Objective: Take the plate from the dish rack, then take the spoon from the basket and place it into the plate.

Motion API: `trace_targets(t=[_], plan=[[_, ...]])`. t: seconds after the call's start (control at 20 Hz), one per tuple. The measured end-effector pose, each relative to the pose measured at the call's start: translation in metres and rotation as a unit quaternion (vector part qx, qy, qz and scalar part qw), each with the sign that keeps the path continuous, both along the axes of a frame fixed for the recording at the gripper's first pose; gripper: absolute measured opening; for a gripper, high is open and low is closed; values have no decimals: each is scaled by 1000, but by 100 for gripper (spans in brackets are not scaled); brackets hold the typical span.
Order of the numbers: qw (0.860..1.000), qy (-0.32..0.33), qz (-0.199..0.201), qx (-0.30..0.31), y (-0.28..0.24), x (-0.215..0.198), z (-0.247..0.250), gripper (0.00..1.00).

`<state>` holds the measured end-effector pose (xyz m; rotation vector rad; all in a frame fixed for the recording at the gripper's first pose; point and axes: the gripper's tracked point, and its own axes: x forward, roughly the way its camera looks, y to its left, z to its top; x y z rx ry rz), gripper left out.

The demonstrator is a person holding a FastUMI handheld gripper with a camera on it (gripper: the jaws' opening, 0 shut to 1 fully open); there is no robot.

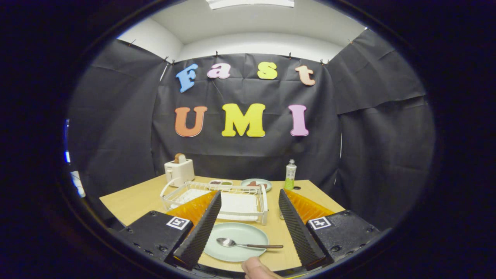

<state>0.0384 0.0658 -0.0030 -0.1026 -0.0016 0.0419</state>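
A pale green plate (242, 232) lies on the wooden table between my fingers, close to the table's near edge. A metal spoon (248, 244) rests in it, bowl to the left and handle pointing right. My gripper (250, 228) is open and holds nothing, its black ribbed pads (203, 228) spread wide to either side of the plate. Just beyond the plate stands the white wire dish rack (217, 199) with a white tray inside.
A white toaster (179, 171) with bread stands at the back left. Behind the rack sit a small dish (221, 182) and a second plate (256, 183) with food, beside a green bottle (290, 175). A fingertip (255, 268) shows at the near edge.
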Motion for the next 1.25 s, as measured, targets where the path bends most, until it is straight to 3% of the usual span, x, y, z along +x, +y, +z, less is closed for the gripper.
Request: trace_targets(t=[0.3,1.25], plan=[[1000,17,-8,5,2,-29,-2,96],[999,15,-14,30,-22,-62,11,96]])
